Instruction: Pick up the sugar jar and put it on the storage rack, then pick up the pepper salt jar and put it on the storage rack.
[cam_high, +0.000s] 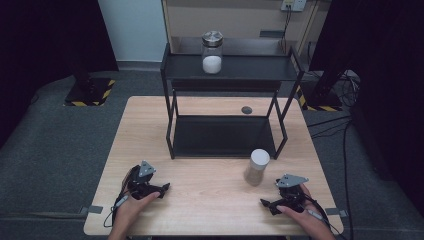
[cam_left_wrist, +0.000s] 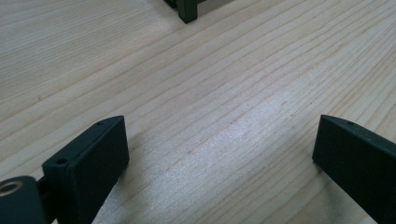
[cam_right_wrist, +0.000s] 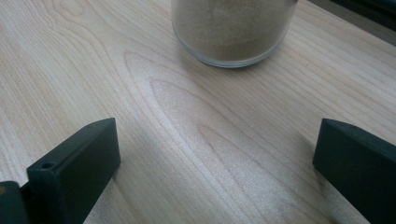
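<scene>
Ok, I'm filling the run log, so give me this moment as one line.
left gripper: open, on table | right gripper: open, facing jar | jar: upright, untouched | second jar: top shelf

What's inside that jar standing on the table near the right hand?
The jar holds a fine tan, sand-like powder, seen through its glass wall down to the base. From above, its pale lid covers the top, so how high the fill reaches cannot be told.

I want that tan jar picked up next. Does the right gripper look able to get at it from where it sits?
Probably yes. The right gripper is open, and bare table lies between its jaws and the jar just ahead; nothing stands between them.
</scene>
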